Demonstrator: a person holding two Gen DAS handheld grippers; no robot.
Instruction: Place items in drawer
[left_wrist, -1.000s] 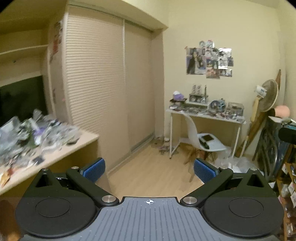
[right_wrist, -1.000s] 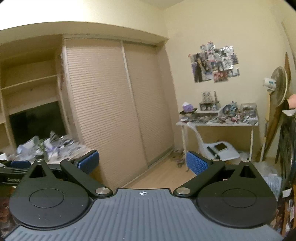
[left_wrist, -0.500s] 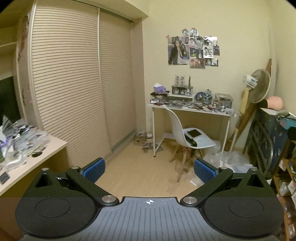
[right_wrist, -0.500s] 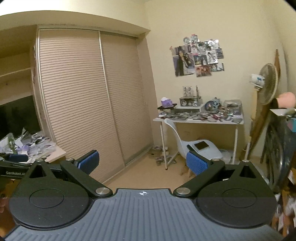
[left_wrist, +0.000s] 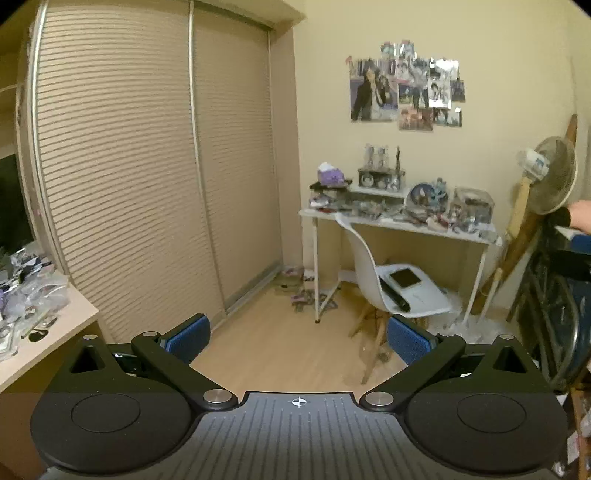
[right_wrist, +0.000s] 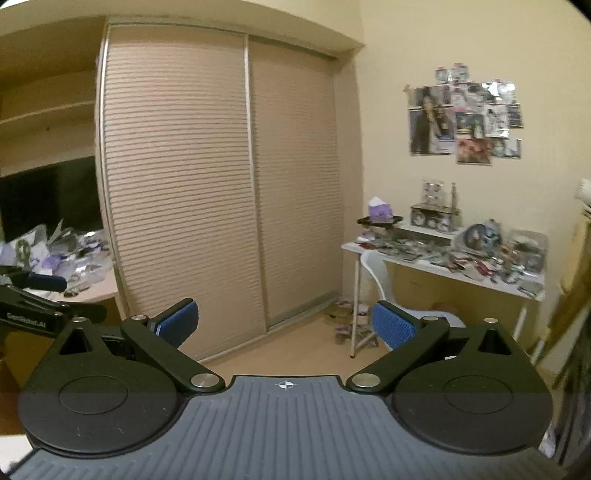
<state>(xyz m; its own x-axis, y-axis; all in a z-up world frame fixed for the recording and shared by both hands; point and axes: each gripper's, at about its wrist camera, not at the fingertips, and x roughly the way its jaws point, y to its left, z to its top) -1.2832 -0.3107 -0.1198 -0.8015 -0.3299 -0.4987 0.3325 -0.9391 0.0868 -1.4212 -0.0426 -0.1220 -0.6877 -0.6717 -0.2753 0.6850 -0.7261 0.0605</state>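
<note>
Where ribbed sliding doors (left_wrist: 159, 173) face them, left gripper (left_wrist: 298, 338) and right gripper (right_wrist: 285, 324): jaws spread wide, empty; blue textured pads (left_wrist: 406, 339).

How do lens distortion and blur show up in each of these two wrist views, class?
Left wrist view: fisheye bends the sliding doors into curves; black vignette fills the corners; the wall photos are smeared. Right wrist view: the same bowing of the doors; the white desk clutter is soft; warm, dim indoor light throughout.

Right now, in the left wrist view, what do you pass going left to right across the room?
Cluttered desk → sliding closet doors → white table → white chair → standing fan.
</note>
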